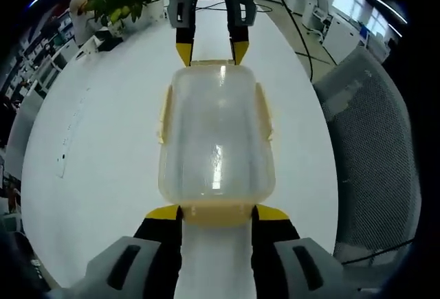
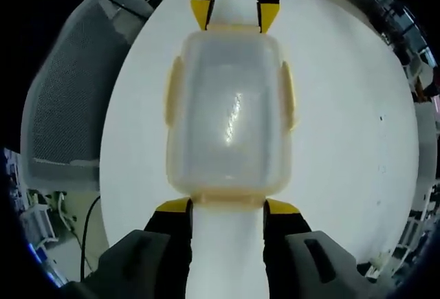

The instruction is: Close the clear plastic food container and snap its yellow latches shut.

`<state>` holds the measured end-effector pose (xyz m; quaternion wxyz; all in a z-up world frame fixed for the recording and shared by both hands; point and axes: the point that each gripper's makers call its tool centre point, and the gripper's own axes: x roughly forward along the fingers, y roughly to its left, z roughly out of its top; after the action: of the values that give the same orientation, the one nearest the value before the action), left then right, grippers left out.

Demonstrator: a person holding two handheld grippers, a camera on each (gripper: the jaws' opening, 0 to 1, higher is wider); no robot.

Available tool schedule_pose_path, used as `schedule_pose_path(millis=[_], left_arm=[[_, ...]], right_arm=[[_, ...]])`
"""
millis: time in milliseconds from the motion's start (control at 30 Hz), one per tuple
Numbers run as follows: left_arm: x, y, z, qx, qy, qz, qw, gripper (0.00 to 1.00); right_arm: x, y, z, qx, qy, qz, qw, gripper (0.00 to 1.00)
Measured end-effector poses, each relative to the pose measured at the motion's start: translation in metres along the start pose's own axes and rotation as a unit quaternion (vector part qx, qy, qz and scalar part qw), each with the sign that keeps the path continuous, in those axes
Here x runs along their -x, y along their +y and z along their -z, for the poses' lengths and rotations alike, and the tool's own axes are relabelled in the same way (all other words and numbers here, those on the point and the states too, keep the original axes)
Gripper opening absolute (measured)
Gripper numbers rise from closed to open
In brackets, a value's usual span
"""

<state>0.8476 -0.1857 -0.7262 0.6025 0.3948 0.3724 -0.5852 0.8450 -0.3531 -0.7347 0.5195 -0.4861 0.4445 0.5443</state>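
Your container (image 1: 216, 137) sits lid-on in the middle of the round white table (image 1: 103, 148), between your 2 grippers, which face each other from its 2 short ends.

Left gripper (image 1: 216, 212): jaws spread wide, yellow tips flanking the near-end latch (image 1: 217, 213), right against the container's end. I can't tell if the tips actually touch it. Nothing is held.

Right gripper (image 2: 227, 207): same story at the opposite end, jaws wide, tips either side of that end's latch (image 2: 227, 197).

Each view catches the other gripper at the far end: the right one (image 1: 212, 53) in the left gripper view, the left one (image 2: 234, 16) in the right gripper view, tips at the far lid edge.

The 2 side latches (image 2: 173, 93) lie flat along the long sides; whether they're snapped isn't readable.

View differences: the left gripper view picks up a potted plant (image 1: 124, 0) past the table and a mesh chair (image 1: 375, 154) on the right. The right gripper view has that chair (image 2: 69, 127) on its left, cables beneath.
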Motion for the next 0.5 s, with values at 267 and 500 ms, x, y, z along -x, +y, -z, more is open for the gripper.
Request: schedule_pose_path(millis=[267, 500], left_arm=[[-0.0019, -0.0014, 0.0014, -0.018, -0.003, -0.006, 0.9998, 0.34], [0.0024, -0.0025, -0.0002, -0.004, -0.021, -0.007, 0.9997, 0.37]], right_arm=[[-0.0008, 0.0002, 0.0018, -0.003, 0.002, 0.005, 1.0, 0.37], [0.0045, -0.0035, 0.0075, -0.016, -0.003, 0.025, 0.9996, 0.41]])
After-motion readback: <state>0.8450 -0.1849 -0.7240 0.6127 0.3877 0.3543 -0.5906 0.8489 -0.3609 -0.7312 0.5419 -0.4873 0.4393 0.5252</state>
